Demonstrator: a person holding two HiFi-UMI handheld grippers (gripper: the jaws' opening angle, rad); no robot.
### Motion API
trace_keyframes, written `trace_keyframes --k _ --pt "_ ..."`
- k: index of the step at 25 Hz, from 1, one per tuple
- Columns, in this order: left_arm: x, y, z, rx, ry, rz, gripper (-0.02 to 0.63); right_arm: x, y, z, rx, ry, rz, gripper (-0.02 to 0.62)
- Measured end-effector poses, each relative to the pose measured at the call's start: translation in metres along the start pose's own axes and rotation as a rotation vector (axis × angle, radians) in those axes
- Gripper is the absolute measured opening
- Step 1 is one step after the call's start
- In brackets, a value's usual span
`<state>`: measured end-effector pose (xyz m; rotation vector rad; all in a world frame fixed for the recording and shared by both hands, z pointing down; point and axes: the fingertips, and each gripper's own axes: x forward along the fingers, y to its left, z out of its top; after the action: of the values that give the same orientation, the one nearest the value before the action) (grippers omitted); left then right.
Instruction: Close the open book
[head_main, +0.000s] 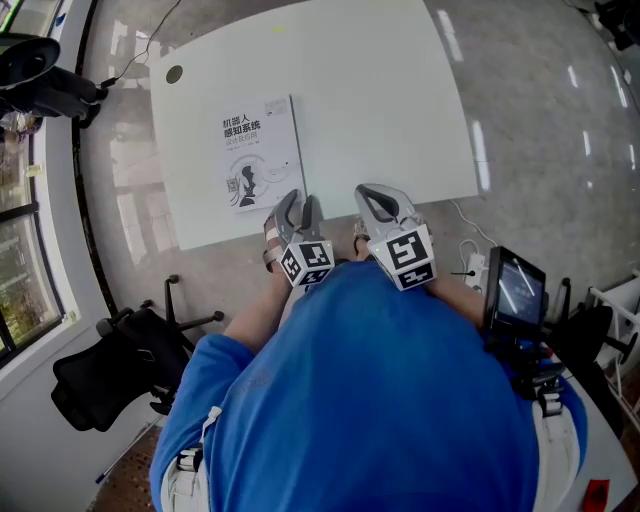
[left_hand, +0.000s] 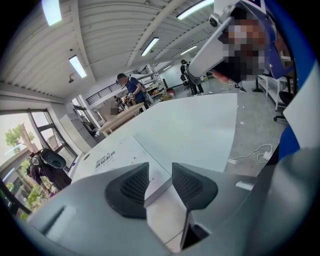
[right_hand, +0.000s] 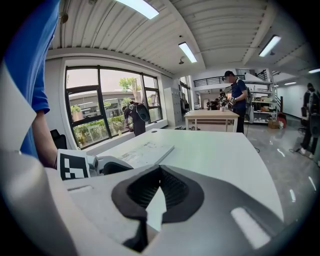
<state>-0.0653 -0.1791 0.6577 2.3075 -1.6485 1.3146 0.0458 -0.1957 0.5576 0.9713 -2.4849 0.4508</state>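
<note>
The book (head_main: 258, 150) lies shut, white cover up, on the left part of the white table (head_main: 390, 90). My left gripper (head_main: 303, 200) hovers at the book's near right corner, jaws open. In the left gripper view that corner (left_hand: 155, 187) shows in the gap between the pads of the left gripper (left_hand: 160, 177), and neither pad presses on it. My right gripper (head_main: 372, 192) hangs beside it, over the table's near edge, shut with nothing held. In the right gripper view the right gripper (right_hand: 160, 172) has its tips meeting, and the book (right_hand: 145, 152) lies ahead to the left.
A black office chair (head_main: 110, 370) stands on the floor at lower left. A dark device with a screen (head_main: 515, 290) sits at the right, near a white power strip and cable (head_main: 475, 268). A round grommet (head_main: 174, 74) marks the table's far left corner. People stand at benches in the background.
</note>
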Motion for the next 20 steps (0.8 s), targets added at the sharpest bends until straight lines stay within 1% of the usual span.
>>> trace_keyframes --k 14,20 --pt "-0.003 -0.0007 -0.0023 0.065 0.015 0.015 0.153 0.0048 -0.0016 0.0048 -0.004 -0.019 0.018 0.003" --pt "-0.0072 0.0066 0.0021 0.042 -0.001 0.022 0.153 0.0063 -0.0026 0.0074 -0.005 -0.023 0.016 0.003"
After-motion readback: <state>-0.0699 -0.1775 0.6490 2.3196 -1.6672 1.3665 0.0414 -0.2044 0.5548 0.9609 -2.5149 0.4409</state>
